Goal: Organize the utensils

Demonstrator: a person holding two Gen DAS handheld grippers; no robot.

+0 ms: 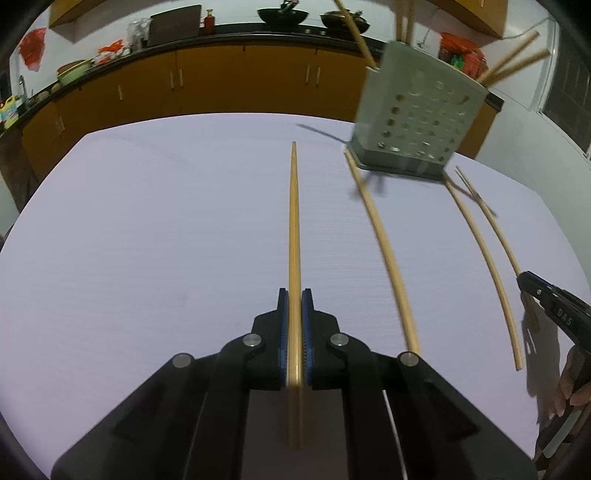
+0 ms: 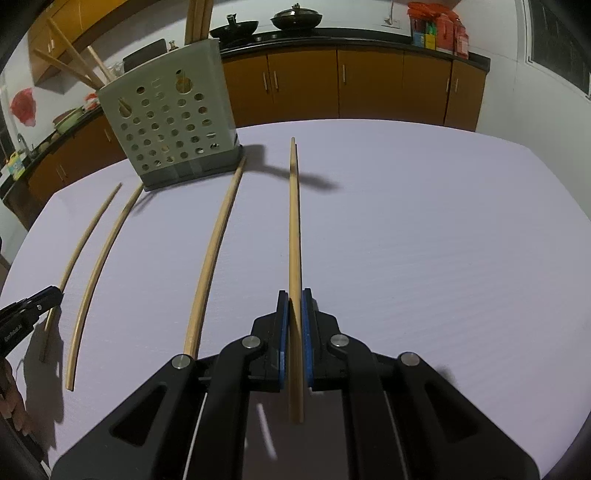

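My left gripper [image 1: 294,295] is shut on a wooden chopstick [image 1: 294,221] that points straight ahead over the white table [image 1: 147,229]. My right gripper [image 2: 294,295] is shut on another chopstick [image 2: 294,221] the same way. Each gripper shows in the other's view, the right gripper [image 1: 532,282] at the right edge and the left gripper [image 2: 51,295] at the left edge. Between them two loose chopsticks [image 2: 212,258] [image 2: 98,277] lie side by side on the table. A grey-green perforated holder [image 1: 417,110] [image 2: 173,122] stands at the far side with several chopsticks upright in it.
The table edge [image 2: 369,123] curves round behind the holder. Beyond it runs a dark counter with orange cabinets [image 1: 221,85], with woks [image 1: 282,16] and red bags on top. A hand [image 1: 569,391] grips the right tool's handle at the lower right.
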